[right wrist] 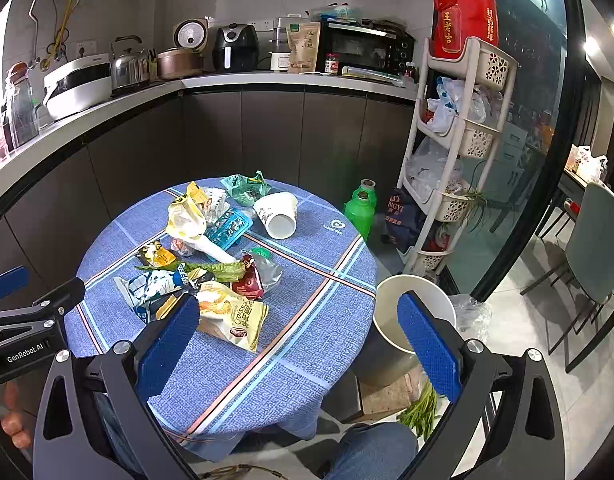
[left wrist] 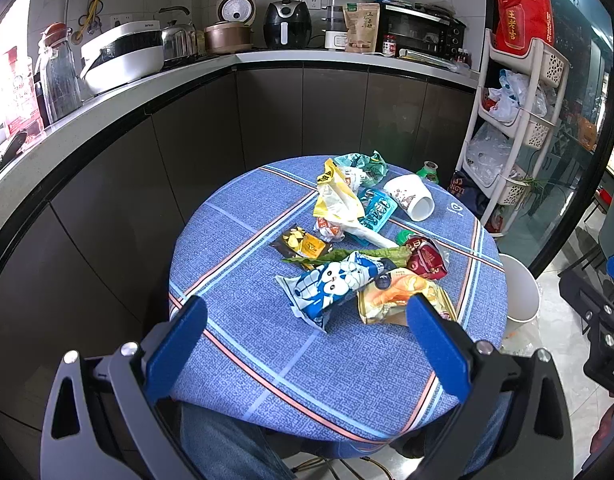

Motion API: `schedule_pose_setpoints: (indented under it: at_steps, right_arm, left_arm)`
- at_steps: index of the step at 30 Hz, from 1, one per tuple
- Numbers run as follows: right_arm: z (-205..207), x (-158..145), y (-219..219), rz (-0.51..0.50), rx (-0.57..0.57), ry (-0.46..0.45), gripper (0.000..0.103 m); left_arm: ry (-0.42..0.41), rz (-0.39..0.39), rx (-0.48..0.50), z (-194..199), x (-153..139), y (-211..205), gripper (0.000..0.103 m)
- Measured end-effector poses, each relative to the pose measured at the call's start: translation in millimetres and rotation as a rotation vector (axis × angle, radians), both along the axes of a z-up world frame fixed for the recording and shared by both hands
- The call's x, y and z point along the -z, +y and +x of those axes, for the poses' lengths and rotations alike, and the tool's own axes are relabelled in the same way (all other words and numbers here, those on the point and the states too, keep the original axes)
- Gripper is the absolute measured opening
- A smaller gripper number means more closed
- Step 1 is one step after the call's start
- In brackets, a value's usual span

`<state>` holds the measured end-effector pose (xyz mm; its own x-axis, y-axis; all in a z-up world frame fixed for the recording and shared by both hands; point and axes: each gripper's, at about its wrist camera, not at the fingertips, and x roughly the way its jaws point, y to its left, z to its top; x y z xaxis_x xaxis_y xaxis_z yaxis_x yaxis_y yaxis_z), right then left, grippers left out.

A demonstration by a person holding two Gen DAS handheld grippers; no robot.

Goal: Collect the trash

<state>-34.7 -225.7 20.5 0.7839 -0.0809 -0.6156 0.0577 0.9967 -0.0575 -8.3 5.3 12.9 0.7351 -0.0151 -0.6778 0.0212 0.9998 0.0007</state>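
Blue checked cloth covers the round table (left wrist: pixel 243 344), with wrappers (left wrist: pixel 359 240) and a tipped paper cup (left wrist: pixel 411 196) heaped from its middle toward the far edge. Only the right wrist view shows the white bin (right wrist: pixel 391 300) open-mouthed on the floor beside the table's right edge. Left gripper (left wrist: pixel 307 312) and right gripper (right wrist: pixel 299 312) both gape wide and empty, the pile's near wrappers just ahead of the left fingertips.
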Motion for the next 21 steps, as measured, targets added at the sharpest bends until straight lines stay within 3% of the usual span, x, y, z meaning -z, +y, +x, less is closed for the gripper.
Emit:
schedule_pose_setpoints:
  at_steps: [21]
  right_arm:
    - [0, 14, -3, 0.004, 0.002, 0.005, 0.095]
  left_arm:
    - [0.003, 0.001, -0.001, 0, 1, 2, 0.100]
